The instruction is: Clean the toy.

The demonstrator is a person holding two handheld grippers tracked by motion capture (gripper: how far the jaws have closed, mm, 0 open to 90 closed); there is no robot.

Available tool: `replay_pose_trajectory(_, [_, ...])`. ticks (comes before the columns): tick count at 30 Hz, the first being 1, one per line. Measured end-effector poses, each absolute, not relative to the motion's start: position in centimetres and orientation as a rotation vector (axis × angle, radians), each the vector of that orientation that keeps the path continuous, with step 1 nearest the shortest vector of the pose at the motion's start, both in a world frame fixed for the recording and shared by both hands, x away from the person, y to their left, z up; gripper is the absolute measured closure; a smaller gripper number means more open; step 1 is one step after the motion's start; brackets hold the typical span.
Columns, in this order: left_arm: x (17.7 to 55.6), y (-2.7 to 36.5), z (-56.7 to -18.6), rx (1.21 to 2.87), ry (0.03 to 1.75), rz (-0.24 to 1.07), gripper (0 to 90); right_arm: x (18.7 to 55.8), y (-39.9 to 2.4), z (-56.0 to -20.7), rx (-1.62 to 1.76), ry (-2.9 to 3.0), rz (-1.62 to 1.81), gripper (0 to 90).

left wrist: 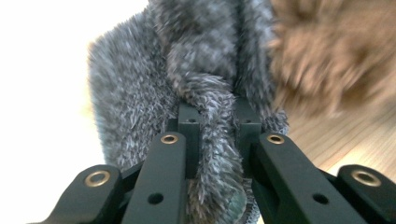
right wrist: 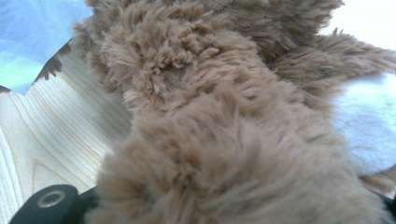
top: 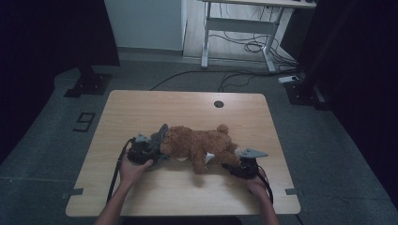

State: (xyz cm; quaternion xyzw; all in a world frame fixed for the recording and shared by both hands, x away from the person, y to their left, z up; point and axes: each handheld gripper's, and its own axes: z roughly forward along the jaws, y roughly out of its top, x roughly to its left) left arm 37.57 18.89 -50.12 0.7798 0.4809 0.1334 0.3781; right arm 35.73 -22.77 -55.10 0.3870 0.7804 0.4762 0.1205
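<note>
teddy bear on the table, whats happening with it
A person works on a brown teddy bear lying on a wooden table, a gripper in each hand. The left gripper is shut on a fuzzy grey fabric piece at one end of the bear. The right gripper is at the other end, pressed into brown fur, its grip hidden.

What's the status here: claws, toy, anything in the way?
Left claw shut on grey fuzzy cloth at the teddy bear head end. Right claw at the bear's other end, jaws buried in fur, grip unclear. Table has nothing blocking.
</note>
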Motion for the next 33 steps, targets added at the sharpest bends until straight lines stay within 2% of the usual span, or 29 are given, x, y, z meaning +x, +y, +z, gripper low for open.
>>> replay_pose_trajectory(4, [36.2, 19.7, -46.9, 1.925, 1.178, 0.431, 78.4, 35.8, -22.9, -55.1, 1.129, 2.284, 1.393, 56.9])
replay_pose_trajectory(7, [35.5, 18.7, -44.7, 1.918, 1.105, 0.47, 78.3, 35.8, -22.9, -55.1, 1.133, 2.284, 1.397, 56.9])
replay_pose_trajectory(11, [35.3, 15.3, -42.6, 1.936, 0.993, 0.459, 78.2, 35.8, -22.9, -55.1, 1.135, 2.283, 1.398, 56.9])
replay_pose_trajectory(17, [36.1, 8.2, -40.7, 1.97, 0.856, 0.373, 78.2, 35.8, -22.8, -55.1, 1.138, 2.284, 1.405, 56.9])
replay_pose_trajectory(22, [36.7, 1.7, -42.1, 2.052, 0.784, 0.309, 78.2, 35.8, -22.9, -55.1, 1.136, 2.287, 1.407, 56.9])
replay_pose_trajectory(25, [37.4, -0.3, -43.9, 2.112, 0.798, 0.276, 78.2, 35.8, -22.9, -55.1, 1.136, 2.29, 1.407, 56.9])
replay_pose_trajectory(29, [37.7, 0.1, -45.2, 2.094, 0.822, 0.239, 78.1, 35.8, -22.9, -55.1, 1.135, 2.295, 1.396, 56.9])
replay_pose_trajectory(33, [37.7, 2.4, -44.6, 2.083, 0.865, 0.311, 78.6, 35.9, -22.8, -55.1, 1.136, 2.29, 1.408, 57.0])
